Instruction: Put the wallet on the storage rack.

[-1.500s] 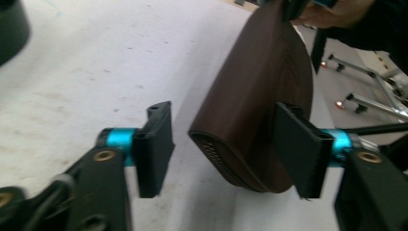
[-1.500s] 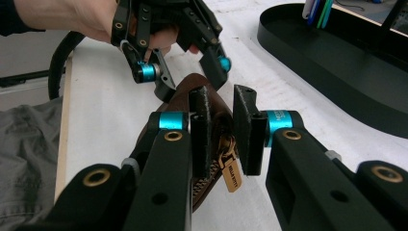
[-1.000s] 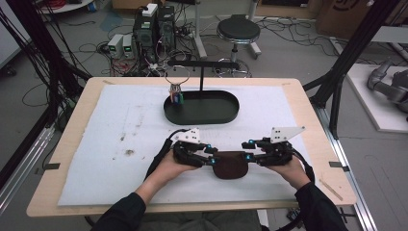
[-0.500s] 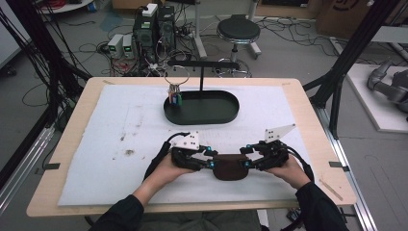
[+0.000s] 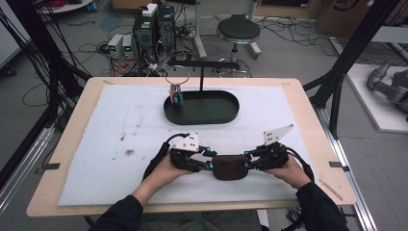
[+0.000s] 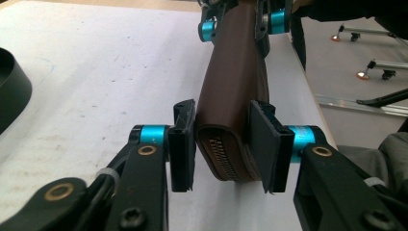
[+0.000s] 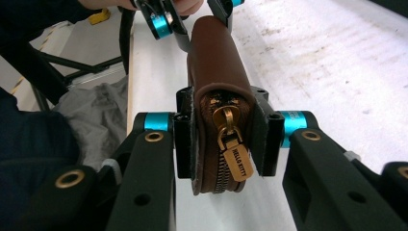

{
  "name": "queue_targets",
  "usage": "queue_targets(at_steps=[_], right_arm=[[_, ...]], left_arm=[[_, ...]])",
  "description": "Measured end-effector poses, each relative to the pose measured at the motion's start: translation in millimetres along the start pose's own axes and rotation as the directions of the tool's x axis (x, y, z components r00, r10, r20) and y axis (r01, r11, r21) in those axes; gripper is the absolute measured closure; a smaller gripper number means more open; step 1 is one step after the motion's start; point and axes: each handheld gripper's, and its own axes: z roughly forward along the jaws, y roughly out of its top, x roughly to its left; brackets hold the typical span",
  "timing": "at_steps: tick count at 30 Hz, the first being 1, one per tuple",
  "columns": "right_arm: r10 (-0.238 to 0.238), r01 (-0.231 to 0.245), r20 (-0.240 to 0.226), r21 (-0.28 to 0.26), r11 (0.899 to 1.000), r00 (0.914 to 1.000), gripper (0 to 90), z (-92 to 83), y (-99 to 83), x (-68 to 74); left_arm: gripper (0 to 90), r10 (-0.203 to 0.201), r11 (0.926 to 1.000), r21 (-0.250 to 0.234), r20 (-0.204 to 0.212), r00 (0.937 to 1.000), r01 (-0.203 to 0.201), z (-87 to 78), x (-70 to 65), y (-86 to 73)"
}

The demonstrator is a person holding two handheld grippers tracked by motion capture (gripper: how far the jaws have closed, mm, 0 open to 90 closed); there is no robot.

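A black oval tray (image 5: 226,114) with a T-shaped stand (image 5: 202,65) is set at the far middle of the white mat (image 5: 96,144). Coloured keys (image 5: 176,97) are hung from a ring (image 5: 176,77) at its left.

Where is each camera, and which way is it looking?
High view: above the table, looking down on both hands, left gripper, right gripper, brown pouch.
Left gripper view: on the left gripper, looking along the pouch.
Right gripper view: on the right gripper, facing the zipper pull.
All views share the pouch.

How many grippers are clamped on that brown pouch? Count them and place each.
2. The left gripper holds the brown pouch at its left end, the right gripper at its right, zipper-pull end.
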Motion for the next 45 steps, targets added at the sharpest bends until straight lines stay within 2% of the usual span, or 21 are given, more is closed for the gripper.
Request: queue_targets(at_steps=[4, 9, 13, 15, 19, 24, 25, 26, 28, 30, 32, 36, 37, 45], right_arm=[[-0.004, 0.004, 0.033, -0.011, 1.0, 0.9994, 69.7, -2.3, 0.9, 1.3], [-0.007, 0.011, 0.083, -0.043, 0.999, 0.9965, 69.8, -7.2, 5.9, 0.4], [-0.013, 0.024, 0.134, -0.083, 0.996, 0.9909, 69.8, -10.8, 18.1, 0.2], [-0.016, 0.034, 0.17, -0.106, 0.994, 0.9853, 69.8, -11.8, 25.4, -1.6], [-0.001, 0.03, 0.214, -0.133, 0.991, 0.9768, 69.9, -11.7, 38.4, -9.8], [0.017, 0.025, 0.277, -0.15, 0.988, 0.9608, 70.0, -6.3, 56.7, -21.2], [0.019, 0.028, 0.289, -0.156, 0.987, 0.957, 70.0, -5.1, 61.1, -23.4], [0.023, 0.026, 0.292, -0.162, 0.986, 0.956, 70.0, -4.4, 64.3, -25.2], [0.028, 0.026, 0.319, -0.164, 0.986, 0.9473, 69.9, -0.6, 75.2, -30.3], [0.033, 0.027, 0.334, -0.171, 0.985, 0.9421, 69.9, 3.2, 84.5, -35.4], [0.036, 0.027, 0.35, -0.174, 0.984, 0.9361, 69.9, 8.0, 94.4, -41.3], [0.044, 0.023, 0.382, -0.169, 0.985, 0.9233, 69.9, 19.8, 112.3, -53.6], [0.047, 0.019, 0.385, -0.165, 0.986, 0.9217, 69.9, 23.8, 117.0, -57.5], [0.075, -0.005, 0.437, -0.16, 0.987, 0.8964, 69.9, 47.1, 131.7, -79.0]], left_arm=[[45.7, -0.034, 0.9993, -0.016, -0.048, 0.9983, 0.033, -9.5, 1.5, 5.0], [36.1, -0.047, 0.9984, -0.037, -0.109, 0.9929, 0.043, -33.8, 1.4, 8.6], [32.1, -0.053, 0.9977, -0.051, -0.176, 0.9829, 0.045, -59.1, -2.5, 6.4], [31.8, -0.061, 0.9967, -0.066, -0.21, 0.9757, 0.049, -72.4, -4.8, 2.3], [30.4, -0.088, 0.9936, -0.093, -0.278, 0.9564, 0.065, -97.9, -9.0, -9.0], [29.3, -0.111, 0.9904, -0.116, -0.346, 0.9316, 0.075, -127.2, -14.0, -21.6], [29.0, -0.113, 0.9901, -0.119, -0.354, 0.9284, 0.075, -131.1, -14.7, -23.5], [29.0, -0.115, 0.9895, -0.125, -0.373, 0.9206, 0.073, -136.7, -16.1, -26.6], [29.0, -0.117, 0.9884, -0.136, -0.402, 0.9083, 0.067, -144.0, -18.1, -31.9], [29.0, -0.113, 0.9884, -0.141, -0.435, 0.8935, 0.057, -148.8, -19.1, -36.9], [29.0, -0.118, 0.988, -0.142, -0.452, 0.884, 0.059, -151.4, -18.9, -41.4], [29.0, -0.128, 0.9857, -0.157, -0.467, 0.8749, 0.061, -155.9, -17.7, -47.1], [29.0, -0.132, 0.9847, -0.163, -0.466, 0.8749, 0.062, -156.5, -17.9, -47.4], [29.0, -0.114, 0.9838, -0.177, -0.493, 0.8628, 0.029, -160.3, -22.1, -45.3]])
